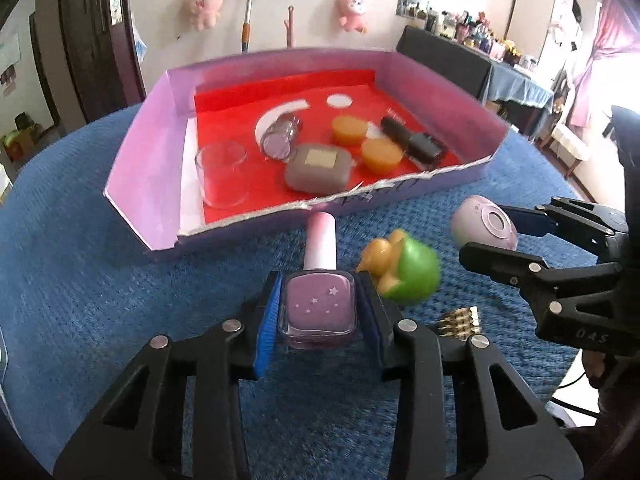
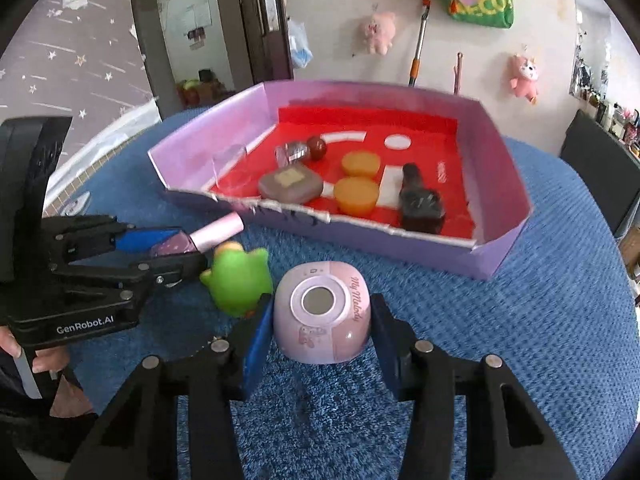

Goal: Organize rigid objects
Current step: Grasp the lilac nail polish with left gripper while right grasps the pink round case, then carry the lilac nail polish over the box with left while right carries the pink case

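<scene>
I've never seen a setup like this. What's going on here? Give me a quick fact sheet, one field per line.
Setting: blue textured table
Container: purple box with red floor
Already in box: clear cup, grey case, two orange tubs, dark bottle
Left gripper: fingers closed on purple nail polish bottle
Right gripper: fingers around pink rounded case; contact uncertain
Loose on table: green and yellow toy, gold ring stack
</scene>
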The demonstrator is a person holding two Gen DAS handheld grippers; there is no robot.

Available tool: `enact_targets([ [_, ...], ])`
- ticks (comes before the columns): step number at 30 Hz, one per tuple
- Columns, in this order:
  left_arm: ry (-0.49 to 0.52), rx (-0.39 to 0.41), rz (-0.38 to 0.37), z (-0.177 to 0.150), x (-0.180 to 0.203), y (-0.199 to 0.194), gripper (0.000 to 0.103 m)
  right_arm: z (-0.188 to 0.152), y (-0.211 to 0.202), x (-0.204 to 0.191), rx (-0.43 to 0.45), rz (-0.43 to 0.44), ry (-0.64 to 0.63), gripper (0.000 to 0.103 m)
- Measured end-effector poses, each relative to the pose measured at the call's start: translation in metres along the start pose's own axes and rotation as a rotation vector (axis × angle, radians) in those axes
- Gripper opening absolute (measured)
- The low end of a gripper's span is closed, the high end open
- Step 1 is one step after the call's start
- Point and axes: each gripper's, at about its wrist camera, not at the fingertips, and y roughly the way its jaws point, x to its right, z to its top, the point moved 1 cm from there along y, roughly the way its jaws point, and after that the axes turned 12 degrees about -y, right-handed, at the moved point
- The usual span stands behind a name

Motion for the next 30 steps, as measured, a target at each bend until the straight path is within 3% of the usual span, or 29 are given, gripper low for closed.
enact_targets([
  [30, -0.01, 0.085, -0.019, 0.01, 0.006, -0.038, 0.034, 0.01, -0.026, 0.007, 0.059, -0.013, 0.022, 0.05],
])
